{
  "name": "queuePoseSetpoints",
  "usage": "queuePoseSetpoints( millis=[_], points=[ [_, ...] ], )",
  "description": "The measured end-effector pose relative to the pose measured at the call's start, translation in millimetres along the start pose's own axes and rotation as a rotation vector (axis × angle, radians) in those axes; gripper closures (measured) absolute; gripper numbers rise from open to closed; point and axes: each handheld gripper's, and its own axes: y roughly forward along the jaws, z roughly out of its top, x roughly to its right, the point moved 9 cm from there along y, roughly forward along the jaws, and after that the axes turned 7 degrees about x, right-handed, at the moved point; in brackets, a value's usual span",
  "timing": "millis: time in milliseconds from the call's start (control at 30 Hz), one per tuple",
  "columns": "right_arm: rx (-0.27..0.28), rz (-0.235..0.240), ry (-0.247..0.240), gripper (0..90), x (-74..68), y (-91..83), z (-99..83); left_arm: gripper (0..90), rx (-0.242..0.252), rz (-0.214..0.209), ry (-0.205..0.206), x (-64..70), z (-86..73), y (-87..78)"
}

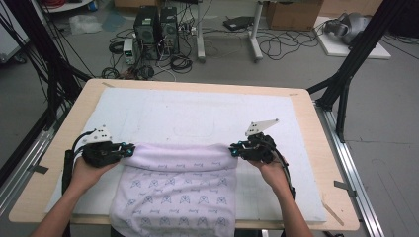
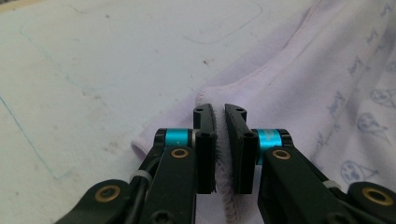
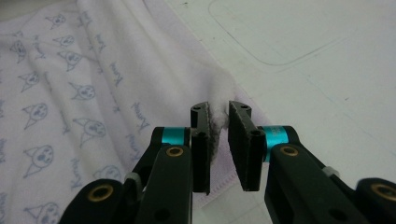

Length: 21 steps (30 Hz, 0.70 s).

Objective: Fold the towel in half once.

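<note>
Nearest to us, the pale lilac garment (image 1: 178,192) with a small printed cat motif hangs over the near edge of the white mat (image 1: 197,116) and runs up to a folded edge lying across the middle of the table (image 1: 326,163). We hold that folded edge at both ends. The left gripper (image 1: 129,148) is clamped on the left corner; in the left gripper view its jaws are nearly closed with a seam of fabric (image 2: 223,154) pinched between them. The right gripper (image 1: 233,149) grips the right corner likewise, with a tuft of cloth (image 3: 218,112) bunched between its jaws in the right gripper view.

We judge the step in hand to be a fold: the top edge is pinched at both corners, mid-carry or just laid. The next move calls for keeping both grips level and the edge taut, then setting it down square before releasing. Beyond the garment the mat lies bare; further off are computer towers (image 1: 157,30) and cables on the floor.
</note>
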Motion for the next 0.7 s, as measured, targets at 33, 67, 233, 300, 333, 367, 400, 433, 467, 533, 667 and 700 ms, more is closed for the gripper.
queuePoseSetpoints(
  millis=[33,67,233,300,333,367,400,433,467,533,667,700],
  points=[
    [0.009,0.000,-0.004,79.0,-1.6,-0.8,0.5,82.4,0.000,0.000,0.000,0.0,0.0,0.0],
    [0.008,0.002,-0.005,79.0,-3.6,-1.5,0.1,82.3,0.009,-0.004,0.008,3.5,-0.7,-3.7],
    [0.010,0.016,-0.015,79.0,-17.6,-6.7,-8.6,82.5,0.031,-0.033,0.022,17.4,-1.2,-13.1],
    [0.017,0.030,-0.013,79.2,-24.2,-10.2,-11.6,82.7,0.032,-0.039,0.027,20.5,-2.1,-15.0],
    [0.020,0.030,-0.025,79.1,-27.1,-12.2,-12.6,82.6,0.028,-0.042,0.039,23.0,-3.4,-17.7],
    [0.024,0.034,-0.024,79.3,-30.6,-13.9,-13.6,82.7,0.030,-0.047,0.048,29.1,-5.8,-23.2],
    [0.032,0.043,-0.026,79.6,-34.5,-16.0,-14.3,82.6,0.030,-0.050,0.055,32.6,-7.3,-26.7],
    [0.034,0.045,-0.029,79.6,-38.5,-18.2,-15.6,82.6,0.027,-0.051,0.063,35.7,-9.0,-30.3],
    [0.032,0.054,-0.038,80.0,-42.5,-20.1,-17.5,82.6,0.027,-0.051,0.063,35.7,-9.0,-30.3],
    [0.026,0.073,-0.046,80.4,-53.0,-24.1,-23.4,82.4,0.029,-0.060,0.070,43.7,-12.7,-38.3],
    [0.010,0.141,-0.037,73.8,-75.6,-31.6,-40.5,72.6,-0.012,-0.128,0.065,63.0,-30.3,-51.2],
    [0.011,0.138,-0.037,71.6,-76.5,-32.8,-42.7,66.9,-0.029,-0.124,0.064,64.0,-34.2,-52.8]
  ],
)
